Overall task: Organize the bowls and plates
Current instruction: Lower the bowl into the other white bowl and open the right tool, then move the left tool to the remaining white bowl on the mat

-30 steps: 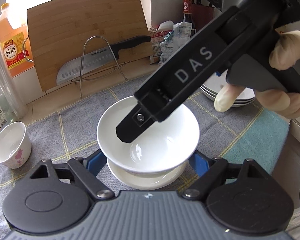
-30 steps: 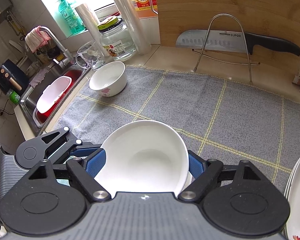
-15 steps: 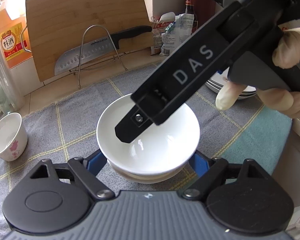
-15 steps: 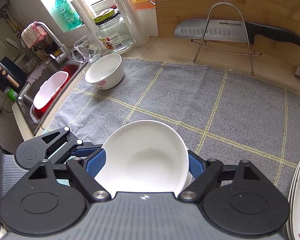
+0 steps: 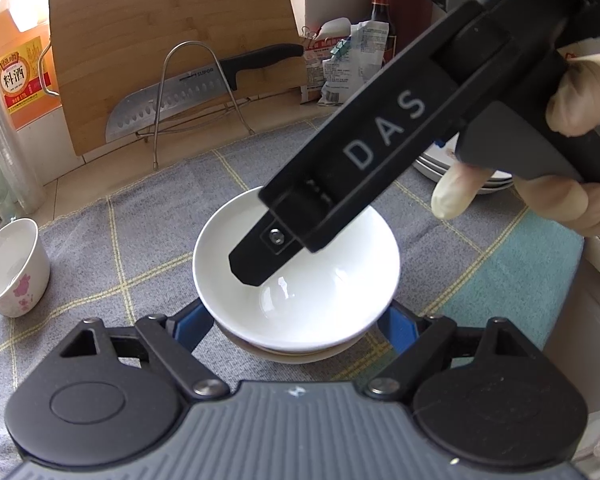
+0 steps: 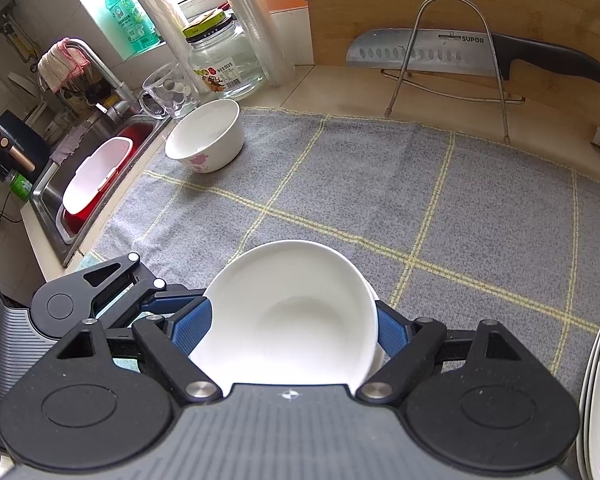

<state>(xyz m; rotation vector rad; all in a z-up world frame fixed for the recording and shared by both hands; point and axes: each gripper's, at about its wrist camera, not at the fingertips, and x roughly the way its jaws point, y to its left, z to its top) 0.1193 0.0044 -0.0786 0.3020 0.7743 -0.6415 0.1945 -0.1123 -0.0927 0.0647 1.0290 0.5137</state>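
White bowl (image 6: 292, 320): clamped across its width between the blue pads of the right gripper (image 6: 292, 330), jaws part-way closed and pressing the rim on both sides. Tipped slightly, low over the grey checked mat (image 5: 120, 240) near its front edge. Directly below, just showing under the rim, a second bowl (image 5: 292, 354) of like shape resting on the mat. Held this way, by the look of it, to nest one inside the other: centred above the lower one, close enough that little lowering seems left.

Left gripper (image 5: 296, 320) set wide, one pad at each side of the pair at about the height where upper meets lower. Whether pressing or merely flanking: cannot tell, contact hidden behind the upper bowl's wall. Probably there to steady the lower one so that nothing slides on the cloth as the top one settles.

Gloved hand (image 5: 580, 96) wrapped round the right tool's handle, angled steeply down.

Further out, a stack of plates (image 5: 496, 178) at the mat's right side, likely kept apart as its own pile. Floral bowl (image 5: 12, 268) alone at the far left, well apart, presumably yet to be gathered.
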